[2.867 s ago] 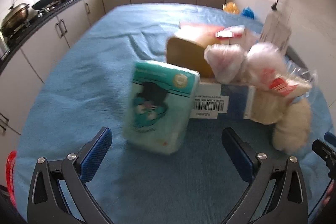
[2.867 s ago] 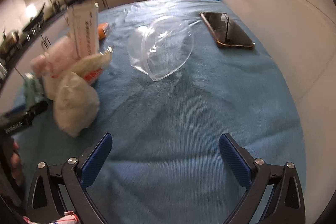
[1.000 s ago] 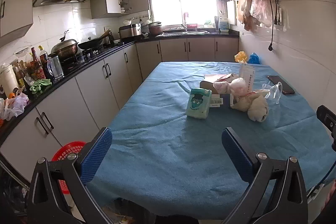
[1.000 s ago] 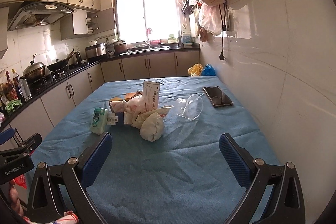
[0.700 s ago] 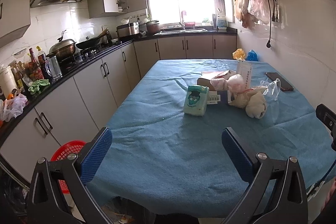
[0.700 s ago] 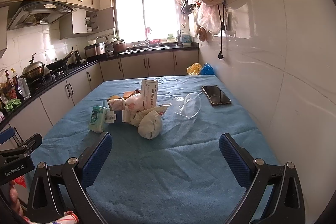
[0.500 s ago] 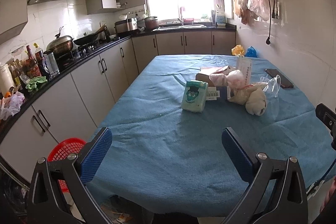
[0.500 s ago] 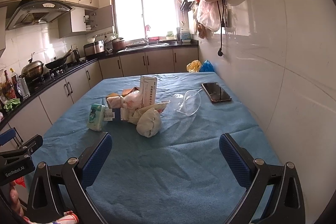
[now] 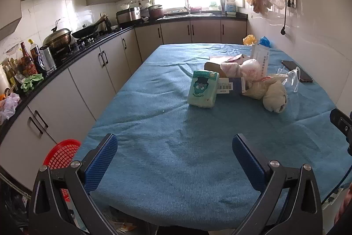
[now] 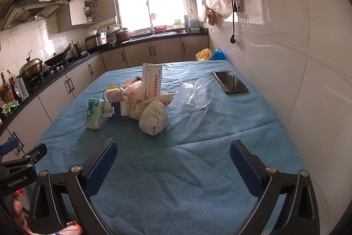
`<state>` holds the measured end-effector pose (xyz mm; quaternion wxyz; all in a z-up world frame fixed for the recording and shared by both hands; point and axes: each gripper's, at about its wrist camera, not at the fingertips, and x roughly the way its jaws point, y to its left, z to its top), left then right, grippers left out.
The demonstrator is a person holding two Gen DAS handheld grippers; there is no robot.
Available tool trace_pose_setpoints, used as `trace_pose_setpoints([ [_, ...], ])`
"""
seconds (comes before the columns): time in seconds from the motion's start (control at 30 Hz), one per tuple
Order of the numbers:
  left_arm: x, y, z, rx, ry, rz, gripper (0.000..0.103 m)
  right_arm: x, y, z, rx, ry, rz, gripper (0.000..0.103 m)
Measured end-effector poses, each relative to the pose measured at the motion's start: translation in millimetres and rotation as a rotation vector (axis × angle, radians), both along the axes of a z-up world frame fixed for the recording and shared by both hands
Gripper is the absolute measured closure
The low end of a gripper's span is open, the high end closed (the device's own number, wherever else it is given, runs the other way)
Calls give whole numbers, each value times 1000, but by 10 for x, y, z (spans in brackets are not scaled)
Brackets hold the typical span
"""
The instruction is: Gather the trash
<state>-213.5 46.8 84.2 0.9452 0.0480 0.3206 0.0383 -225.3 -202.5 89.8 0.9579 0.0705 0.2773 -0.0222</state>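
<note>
- The left gripper (image 9: pixel 175 158) is hanging over the near edge of the blue table (image 9: pixel 176 147) with its jaws spread wide and nothing between them; the right gripper (image 10: pixel 173 158) is doing the same alongside, equally wide and empty.
- The trash is sitting clustered mid-table, well ahead of both; the green tissue pack (image 9: pixel 202 89) is standing upright at the pile's left end, the crumpled beige bag (image 10: pixel 154 117) at its near right.
- Judging by sides, the left gripper is nearer the pack, the right nearer the bag; a red basket (image 9: pixel 61 153) is waiting on the floor, left.
</note>
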Motion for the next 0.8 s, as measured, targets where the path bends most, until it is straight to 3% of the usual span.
trace_pose_setpoints([
  [0.8,442,-50,-344,7,109,-1,0,424,-73,-320,39,106,5,0],
])
